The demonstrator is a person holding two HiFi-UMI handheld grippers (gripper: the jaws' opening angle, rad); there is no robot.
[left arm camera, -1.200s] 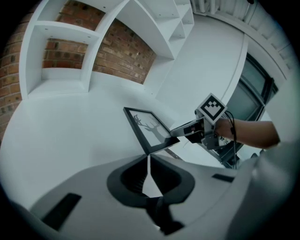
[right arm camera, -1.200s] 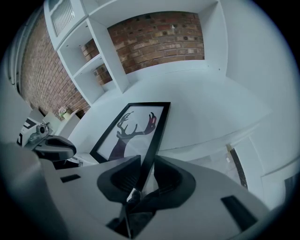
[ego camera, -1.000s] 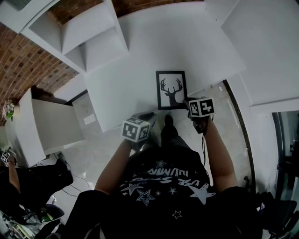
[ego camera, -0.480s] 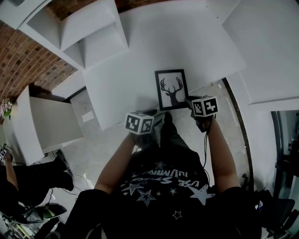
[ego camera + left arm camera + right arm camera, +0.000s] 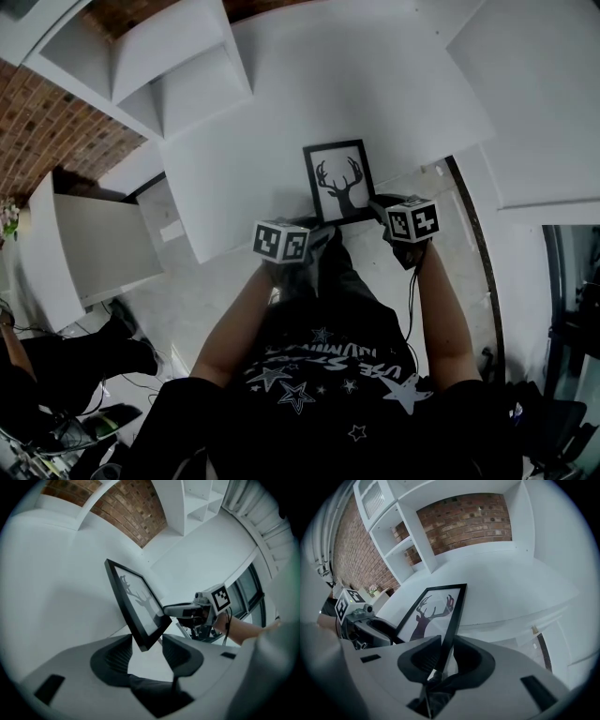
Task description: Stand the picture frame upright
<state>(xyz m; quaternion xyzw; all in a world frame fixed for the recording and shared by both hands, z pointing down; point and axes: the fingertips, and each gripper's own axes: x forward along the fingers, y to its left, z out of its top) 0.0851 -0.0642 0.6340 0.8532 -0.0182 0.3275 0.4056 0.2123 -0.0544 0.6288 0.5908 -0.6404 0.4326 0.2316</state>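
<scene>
The picture frame (image 5: pixel 339 183) is black with a deer silhouette and stands tilted at the white table's near edge. My right gripper (image 5: pixel 378 203) is shut on its right edge; in the right gripper view the frame (image 5: pixel 429 613) runs straight between the jaws of the right gripper (image 5: pixel 446 641). My left gripper (image 5: pixel 323 232) is at the frame's lower left corner. In the left gripper view that corner of the frame (image 5: pixel 136 604) sits between the jaws of the left gripper (image 5: pixel 146 641) with gaps on both sides. Those jaws have just been opening and stand open.
The white table (image 5: pixel 375 84) stretches far behind the frame. A white shelf unit (image 5: pixel 178 66) stands at the back left against a brick wall (image 5: pixel 56 131). A white cabinet (image 5: pixel 94 244) is at the left, beside the tiled floor (image 5: pixel 187 300).
My left gripper has moved up and right to the frame's lower left corner. The frame's top has shifted a little to the left. The right gripper has stayed on the frame.
</scene>
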